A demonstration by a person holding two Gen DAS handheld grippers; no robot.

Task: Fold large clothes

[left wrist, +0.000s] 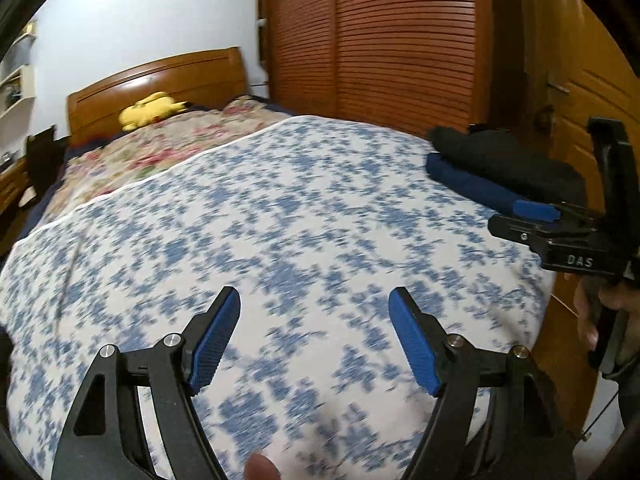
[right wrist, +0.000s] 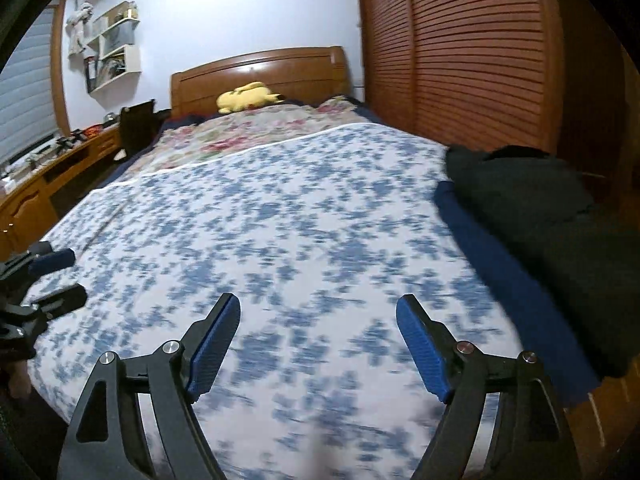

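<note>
My left gripper (left wrist: 314, 300) hangs over the blue-and-white floral bedspread (left wrist: 280, 208) with its jaws spread wide and nothing between the blue pads (left wrist: 416, 344). My right gripper (right wrist: 318, 308) is in the same condition: jaws wide apart, empty, above the same bedspread.

The clothes to be folded sit at the right edge of the bed, beside the slatted wardrobe doors (right wrist: 460, 52). A black garment (right wrist: 532, 216) lies on top of a dark blue garment (right wrist: 500, 264); the blue one shows only as a band along the near-left side of the stack. The black fabric is matte and bunched at its far end (no sleeves or collar can be made out). Neither gripper touches the stack.

A yellow plush toy (right wrist: 246, 96) lies by the wooden headboard (right wrist: 260, 68).
</note>
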